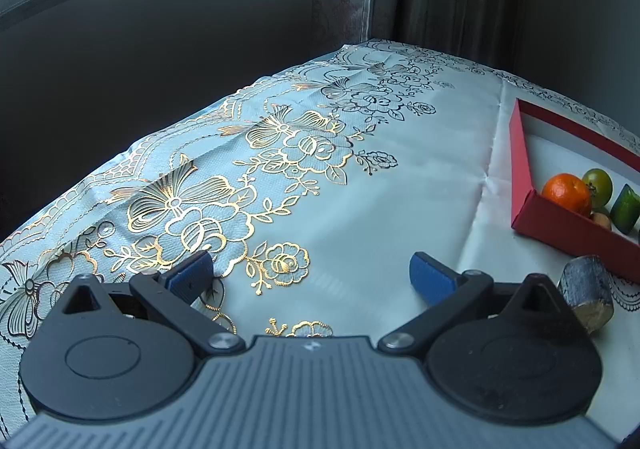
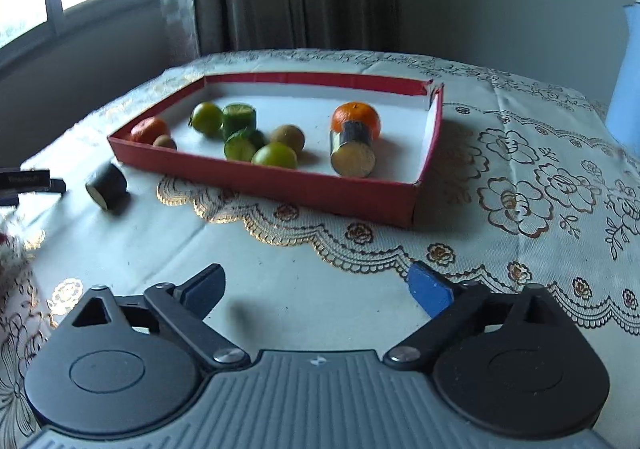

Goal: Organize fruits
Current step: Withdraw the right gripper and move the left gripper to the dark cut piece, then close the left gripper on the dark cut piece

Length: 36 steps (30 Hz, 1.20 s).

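Left wrist view: we see our left claw spread wide and empty above the tabletop; ahead to its right, the red tray holds fruit.

Right wrist view: our right claw gapes empty, the tray ahead, one dark cut piece outside it, ahead-left.

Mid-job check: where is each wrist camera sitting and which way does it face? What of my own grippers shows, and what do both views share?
Left wrist: low over the floral tablecloth, facing the window corner; open left gripper in the foreground.
Right wrist: low over the table's near edge, facing the red box of fruit; open right gripper, nothing between its fingers.
Shared: the red box, the left-hand orange inside, and the dark cut piece outside it.
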Available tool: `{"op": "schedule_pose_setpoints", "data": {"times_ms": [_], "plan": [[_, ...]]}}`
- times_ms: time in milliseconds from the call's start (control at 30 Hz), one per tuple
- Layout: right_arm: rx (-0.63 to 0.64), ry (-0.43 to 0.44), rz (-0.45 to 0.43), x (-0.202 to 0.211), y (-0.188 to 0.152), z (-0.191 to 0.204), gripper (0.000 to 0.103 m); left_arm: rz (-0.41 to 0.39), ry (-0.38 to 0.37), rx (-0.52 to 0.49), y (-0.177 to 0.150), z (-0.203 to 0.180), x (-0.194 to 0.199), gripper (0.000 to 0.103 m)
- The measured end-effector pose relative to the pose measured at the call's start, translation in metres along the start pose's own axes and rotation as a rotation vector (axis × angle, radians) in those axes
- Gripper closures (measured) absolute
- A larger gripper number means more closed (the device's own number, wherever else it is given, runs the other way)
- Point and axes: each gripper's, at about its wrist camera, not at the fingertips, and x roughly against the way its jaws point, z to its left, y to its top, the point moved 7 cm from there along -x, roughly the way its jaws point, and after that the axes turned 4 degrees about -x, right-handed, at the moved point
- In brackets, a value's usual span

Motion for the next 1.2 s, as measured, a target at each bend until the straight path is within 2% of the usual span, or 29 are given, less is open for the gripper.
{"op": "schedule_pose_setpoints", "data": {"times_ms": [67, 167, 267, 400, 467, 567, 700, 767, 967, 1033, 1100, 1200], "plan": [[0.051, -0.039, 0.016, -0.002, -0.002, 0.006, 0.000, 0.000, -0.001, 0.000, 0.000, 0.000, 0.000, 0.000], [0.042, -0.039, 0.016, -0.002, -0.004, 0.004, 0.000, -0.007, -0.002, 0.005, -0.001, 0.000, 0.001, 0.000], [0.042, -0.038, 0.015, -0.002, -0.003, 0.004, 0.000, -0.058, -0.008, 0.006, 0.000, -0.003, 0.012, 0.000], [0.043, -0.038, 0.016, -0.002, -0.003, 0.004, 0.000, -0.105, -0.134, -0.004, -0.004, -0.030, 0.037, 0.000], [0.043, -0.038, 0.016, -0.002, -0.003, 0.004, 0.000, -0.139, -0.177, -0.054, -0.005, -0.051, 0.053, 0.000], [0.042, -0.038, 0.016, -0.002, -0.003, 0.004, 0.000, -0.190, -0.190, -0.135, -0.004, -0.081, 0.073, 0.000], [0.042, -0.038, 0.016, -0.002, -0.003, 0.004, 0.000, -0.220, -0.245, -0.223, -0.005, -0.115, 0.088, 0.000], [0.042, -0.038, 0.016, -0.002, -0.003, 0.004, 0.000, -0.234, -0.233, -0.265, -0.006, -0.127, 0.090, 0.000], [0.042, -0.038, 0.016, -0.002, -0.003, 0.004, 0.000, -0.190, -0.230, -0.315, -0.009, -0.144, 0.073, 0.001], [0.042, -0.038, 0.016, -0.002, -0.003, 0.004, 0.000, -0.163, -0.229, -0.315, -0.009, -0.144, 0.066, 0.004], [0.042, -0.038, 0.016, -0.002, -0.003, 0.004, 0.000, -0.125, -0.236, -0.307, -0.011, -0.143, 0.059, 0.016], [0.042, -0.038, 0.016, -0.002, -0.003, 0.004, 0.000, -0.076, -0.234, -0.279, -0.013, -0.138, 0.049, 0.020]]}}
